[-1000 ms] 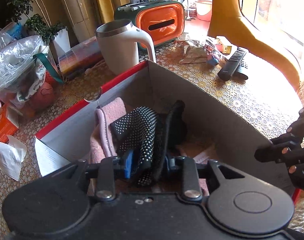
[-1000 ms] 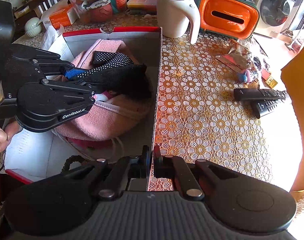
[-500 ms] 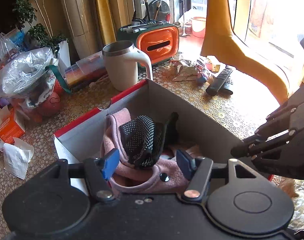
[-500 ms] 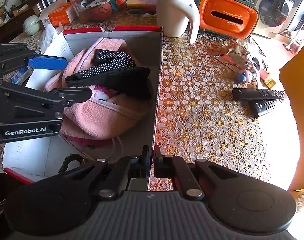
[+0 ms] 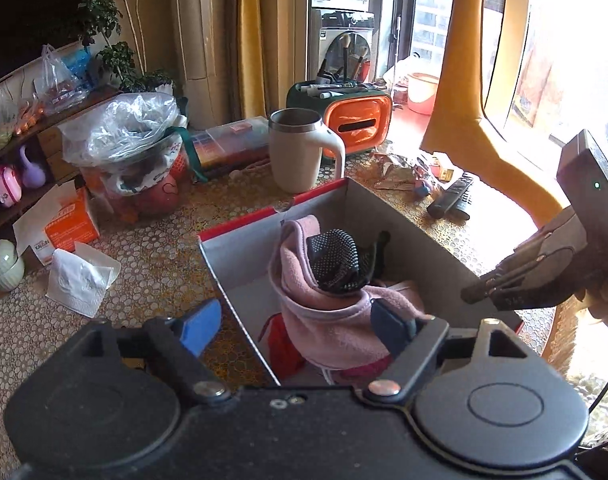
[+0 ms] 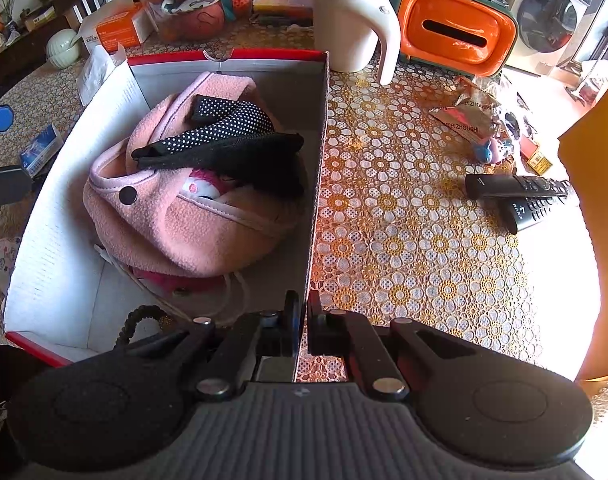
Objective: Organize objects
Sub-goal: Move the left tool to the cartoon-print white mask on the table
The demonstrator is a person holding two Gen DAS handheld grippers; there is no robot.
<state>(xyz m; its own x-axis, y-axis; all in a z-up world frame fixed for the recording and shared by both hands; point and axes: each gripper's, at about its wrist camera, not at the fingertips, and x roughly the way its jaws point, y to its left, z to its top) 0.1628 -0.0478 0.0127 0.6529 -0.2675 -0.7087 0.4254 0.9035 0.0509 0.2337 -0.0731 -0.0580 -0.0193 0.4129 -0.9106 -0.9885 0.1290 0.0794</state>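
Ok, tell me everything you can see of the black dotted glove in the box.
The black dotted glove looks like knit fabric covered in small pale grip dots. It lies limp and folded across the top of the pink fleece garment inside the red-edged cardboard box, its dark end drooping toward the box's right wall. Only the fleece touches it; neither gripper does.

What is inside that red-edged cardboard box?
Inside the box lies a pink fleece garment with a black dotted glove resting on top. Something red and white cords peek from beneath the fleece; what else it covers cannot be seen.
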